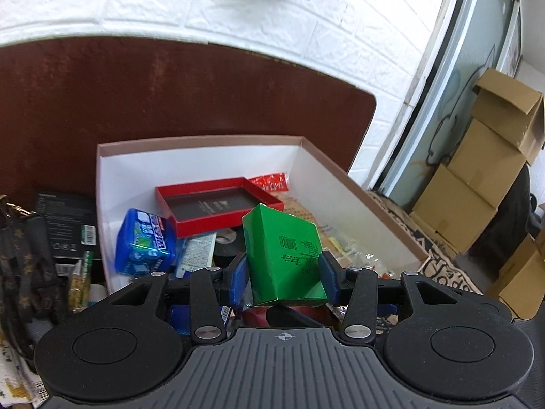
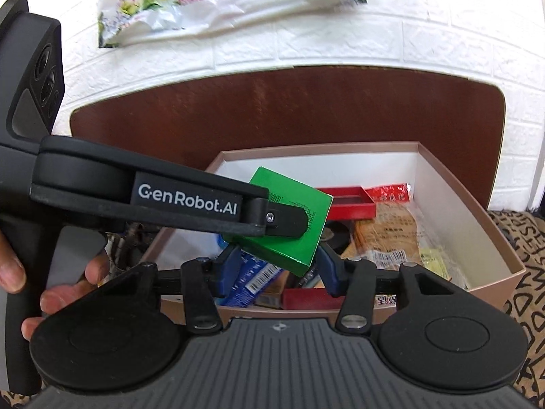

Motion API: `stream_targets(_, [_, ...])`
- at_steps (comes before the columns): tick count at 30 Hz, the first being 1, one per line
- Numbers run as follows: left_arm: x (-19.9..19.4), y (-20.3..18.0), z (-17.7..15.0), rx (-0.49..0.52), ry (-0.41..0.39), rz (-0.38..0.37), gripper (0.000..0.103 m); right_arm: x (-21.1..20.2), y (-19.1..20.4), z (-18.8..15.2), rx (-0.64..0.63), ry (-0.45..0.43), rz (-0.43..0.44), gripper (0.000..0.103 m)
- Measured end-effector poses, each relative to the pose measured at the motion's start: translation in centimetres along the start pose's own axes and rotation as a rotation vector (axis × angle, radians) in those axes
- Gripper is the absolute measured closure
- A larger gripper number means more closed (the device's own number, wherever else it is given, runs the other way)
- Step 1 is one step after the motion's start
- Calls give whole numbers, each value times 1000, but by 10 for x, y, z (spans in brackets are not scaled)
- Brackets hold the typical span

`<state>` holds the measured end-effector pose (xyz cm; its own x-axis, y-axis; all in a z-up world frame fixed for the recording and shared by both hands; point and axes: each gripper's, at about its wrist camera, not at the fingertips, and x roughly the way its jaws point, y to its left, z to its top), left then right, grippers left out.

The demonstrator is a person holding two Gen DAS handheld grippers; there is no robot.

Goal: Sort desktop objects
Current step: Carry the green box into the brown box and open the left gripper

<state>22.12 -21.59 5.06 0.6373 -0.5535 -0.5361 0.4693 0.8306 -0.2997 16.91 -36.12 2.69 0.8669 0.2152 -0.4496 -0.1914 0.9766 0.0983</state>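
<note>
The left gripper (image 1: 283,272) has its 2 blue pads clamped on the sides of a green box (image 1: 284,255), which is carried tilted above the open storage box (image 1: 357,191); the barcode and small print on the green box face the left wrist camera. In the right wrist view the same green box (image 2: 289,218) shows from the side, gripped by the left gripper (image 2: 289,220), whose black finger lies across its face, while a person's hand (image 2: 51,283) wraps the handle at the left edge. The right gripper (image 2: 276,266) stands partly open with nothing pressed between its pads; the lower corner of the green box sits in the gap between them, and whether it touches the right-hand pad cannot be told. Inside the storage box lie a red tray (image 1: 218,204) with a dark floor, a blue packet (image 1: 144,242) beside it at the left, a red snack bag (image 1: 270,182) at the back, and further packets toward the right wall. The storage box rests on a brown table (image 1: 170,95) that meets a white brick wall (image 1: 238,17). Left of the storage box lies a black carton (image 1: 68,225) with a barcode, and stacked cardboard boxes (image 1: 477,177) stand at the far right.
</note>
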Motion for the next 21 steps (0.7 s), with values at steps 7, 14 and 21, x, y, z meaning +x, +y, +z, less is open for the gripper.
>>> stream_targets(7, [23,-2,2,24,30,7,57,16,-11,-2,6,27,-22,48])
stream_targets(14, [26,-1,6,8,15,33,20,20,-15,-3,6,8,-44,31])
stream_targets(21, [5,1,3,-20,-59,52,0,16,-14,-6,12,-17,-100,6])
